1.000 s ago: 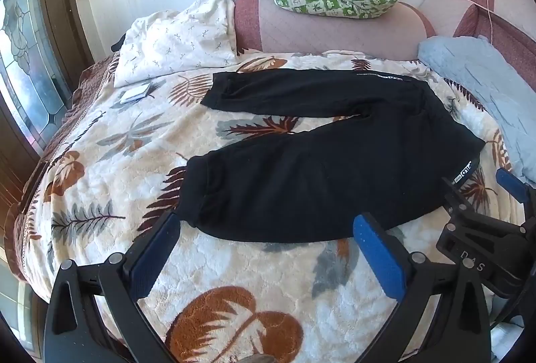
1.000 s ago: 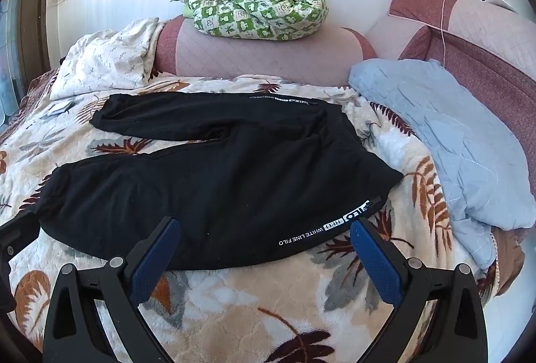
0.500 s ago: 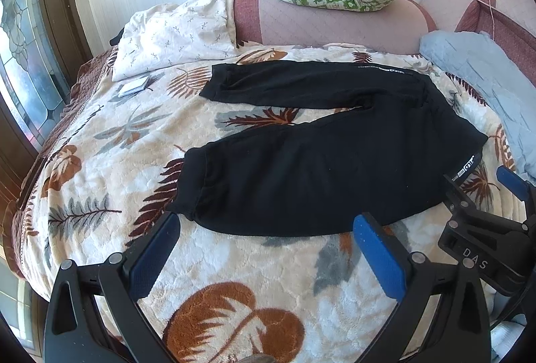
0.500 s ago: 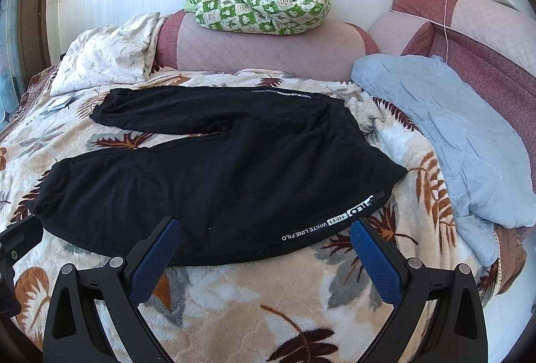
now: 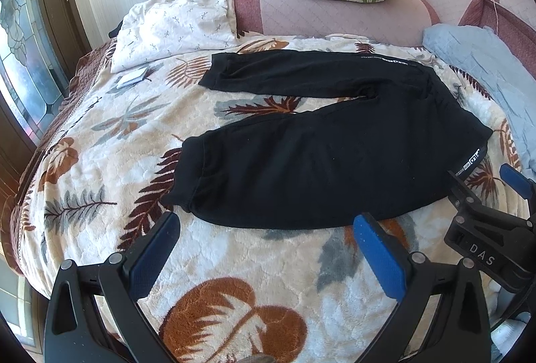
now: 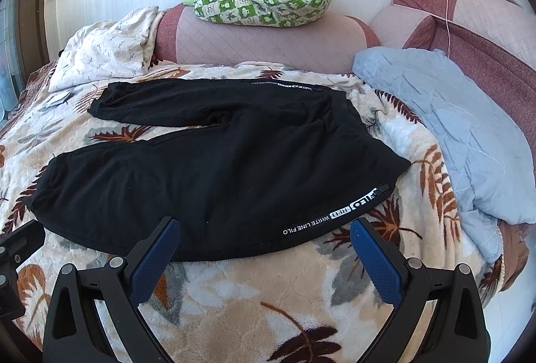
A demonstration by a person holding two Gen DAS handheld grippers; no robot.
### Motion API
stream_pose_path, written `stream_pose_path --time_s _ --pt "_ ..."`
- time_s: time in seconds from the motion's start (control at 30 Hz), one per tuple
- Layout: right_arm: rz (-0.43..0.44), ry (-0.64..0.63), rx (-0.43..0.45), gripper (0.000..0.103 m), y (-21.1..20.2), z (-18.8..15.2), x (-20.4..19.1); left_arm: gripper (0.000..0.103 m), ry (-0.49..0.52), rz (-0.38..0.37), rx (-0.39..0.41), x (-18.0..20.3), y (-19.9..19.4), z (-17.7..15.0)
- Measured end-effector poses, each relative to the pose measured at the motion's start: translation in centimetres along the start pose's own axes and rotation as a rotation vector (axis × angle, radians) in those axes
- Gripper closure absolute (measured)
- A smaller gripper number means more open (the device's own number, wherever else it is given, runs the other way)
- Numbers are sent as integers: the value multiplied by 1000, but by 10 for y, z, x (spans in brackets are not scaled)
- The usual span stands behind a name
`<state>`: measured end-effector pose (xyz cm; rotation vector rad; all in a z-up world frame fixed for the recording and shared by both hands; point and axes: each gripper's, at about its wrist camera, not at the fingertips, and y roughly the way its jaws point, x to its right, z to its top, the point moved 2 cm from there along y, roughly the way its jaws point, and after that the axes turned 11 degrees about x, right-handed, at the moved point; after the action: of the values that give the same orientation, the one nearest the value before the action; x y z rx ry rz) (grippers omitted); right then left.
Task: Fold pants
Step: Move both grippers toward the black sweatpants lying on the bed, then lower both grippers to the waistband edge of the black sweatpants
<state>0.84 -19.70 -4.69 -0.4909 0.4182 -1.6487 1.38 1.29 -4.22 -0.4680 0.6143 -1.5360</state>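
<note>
The black pants (image 5: pixel 335 141) lie flat and unfolded across the middle of the frame on the leaf-patterned blanket (image 5: pixel 110 128) of the bed, legs splayed toward the left, waistband toward the right. At the bottom of each wrist view the left gripper (image 5: pixel 268 249) and the right gripper (image 6: pixel 264 245) hang just short of the near leg's edge, fingers spread wide and grasping nothing. The risk I see is that the plush blanket gets pinched along with the thin fabric, or only the top layer is caught, so the fold drags crooked and the splayed legs fail to line up.
</note>
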Motion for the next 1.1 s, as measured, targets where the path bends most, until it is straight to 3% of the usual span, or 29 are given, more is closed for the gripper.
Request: stream_pose_path --time_s 0.37,0.73,1.1 --pt "15 12 -38 0 9 -8 4 0 -37 11 -68 -10 14 -21" --pt "0 162 -159 0 33 -31 38 0 -47 35 -153 -11 35 -47" --pt "36 212 -227 0 47 -46 39 0 -95 24 -210 -14 48 -57"
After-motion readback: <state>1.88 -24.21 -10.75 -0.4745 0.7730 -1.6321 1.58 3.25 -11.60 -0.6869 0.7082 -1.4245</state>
